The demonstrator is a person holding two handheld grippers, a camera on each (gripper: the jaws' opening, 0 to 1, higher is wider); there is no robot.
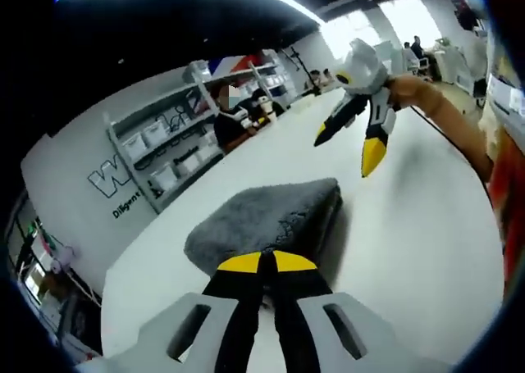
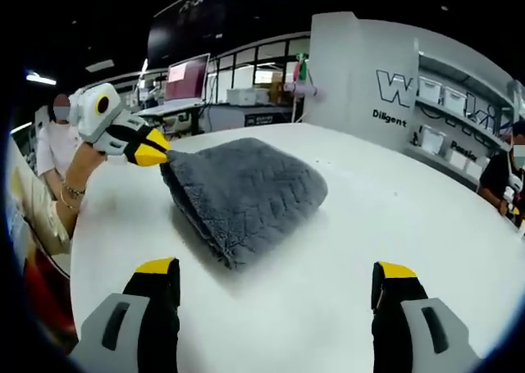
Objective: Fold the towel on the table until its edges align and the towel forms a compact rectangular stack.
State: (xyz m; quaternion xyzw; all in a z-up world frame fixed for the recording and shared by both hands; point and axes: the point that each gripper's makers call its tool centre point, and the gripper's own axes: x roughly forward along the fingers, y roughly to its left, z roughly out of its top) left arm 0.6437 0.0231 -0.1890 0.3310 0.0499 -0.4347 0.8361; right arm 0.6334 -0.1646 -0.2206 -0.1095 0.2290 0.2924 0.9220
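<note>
1. Nearest, low in the left gripper view, the left gripper pinches the towel edge; tugging could unfold it.
2. Farther, upper right, the right gripper hangs spread, empty, above the table.

A grey towel is seen lying folded into a thick stack on the white tabletop. The right tool is held above the tabletop with its yellow-tipped jaws spread wide, apart from the towel. The left tool is seen closed at the towel's far corner, touching it.
</note>
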